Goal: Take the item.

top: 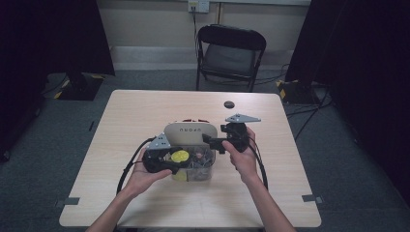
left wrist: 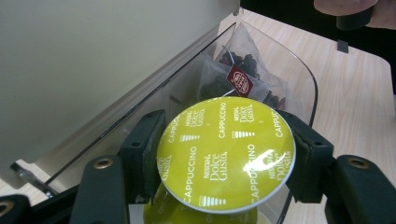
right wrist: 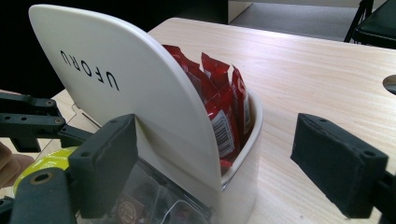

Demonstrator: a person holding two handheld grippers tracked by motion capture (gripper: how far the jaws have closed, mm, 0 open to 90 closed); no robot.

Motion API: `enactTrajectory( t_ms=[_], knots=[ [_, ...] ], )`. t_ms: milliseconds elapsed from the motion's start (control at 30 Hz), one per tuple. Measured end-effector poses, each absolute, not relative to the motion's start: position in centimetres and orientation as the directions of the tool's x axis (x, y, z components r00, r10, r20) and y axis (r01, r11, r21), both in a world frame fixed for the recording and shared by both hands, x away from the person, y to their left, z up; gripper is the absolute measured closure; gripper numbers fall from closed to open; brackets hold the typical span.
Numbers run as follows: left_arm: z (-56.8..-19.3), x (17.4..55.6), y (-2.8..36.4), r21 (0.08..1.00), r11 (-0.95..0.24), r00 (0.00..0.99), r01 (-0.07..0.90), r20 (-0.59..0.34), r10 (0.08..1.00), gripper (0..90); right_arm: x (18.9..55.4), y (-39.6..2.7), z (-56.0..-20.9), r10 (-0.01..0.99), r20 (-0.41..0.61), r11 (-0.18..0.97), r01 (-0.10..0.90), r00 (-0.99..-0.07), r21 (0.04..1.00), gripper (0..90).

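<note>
A wooden table (top: 145, 111) in a dim room, a folding chair (top: 231, 53) behind it. On the table stands a clear box (left wrist: 299, 70) with its white lid (right wrist: 116, 88) raised. The left gripper (left wrist: 224, 158) is clamped on a yellow capsule (left wrist: 226, 154) just above the box's open front, likely lifting it out or setting it in. The right gripper (right wrist: 215, 168) stands open around the lid's edge, probably to steady it

Organiser (top: 189, 133) stands at frame centre on the table (top: 145, 111). Sachets (right wrist: 219, 102) sit in its rear compartment; tea bags (left wrist: 243, 77) in the front one. Capsule (top: 180, 156) lies left of centre, chair (top: 231, 55) behind the table.
</note>
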State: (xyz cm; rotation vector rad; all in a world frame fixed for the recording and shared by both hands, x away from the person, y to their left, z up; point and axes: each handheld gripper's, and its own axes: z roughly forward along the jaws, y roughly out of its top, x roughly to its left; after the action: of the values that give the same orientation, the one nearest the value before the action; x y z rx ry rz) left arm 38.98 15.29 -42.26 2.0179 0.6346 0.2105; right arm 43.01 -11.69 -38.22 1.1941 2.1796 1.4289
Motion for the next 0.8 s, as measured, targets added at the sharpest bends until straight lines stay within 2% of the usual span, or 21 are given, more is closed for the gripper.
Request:
enactTrajectory(
  t_ms=[800],
  knots=[
    [-40.8, 38.6, 16.6, 0.875, -0.342, 0.854, 0.343, -0.139, 0.502, 39.1, 43.0, -11.7, -38.3, 0.758, 0.202, 0.172, 0.489, -0.62, 0.855, 13.9]
  ],
)
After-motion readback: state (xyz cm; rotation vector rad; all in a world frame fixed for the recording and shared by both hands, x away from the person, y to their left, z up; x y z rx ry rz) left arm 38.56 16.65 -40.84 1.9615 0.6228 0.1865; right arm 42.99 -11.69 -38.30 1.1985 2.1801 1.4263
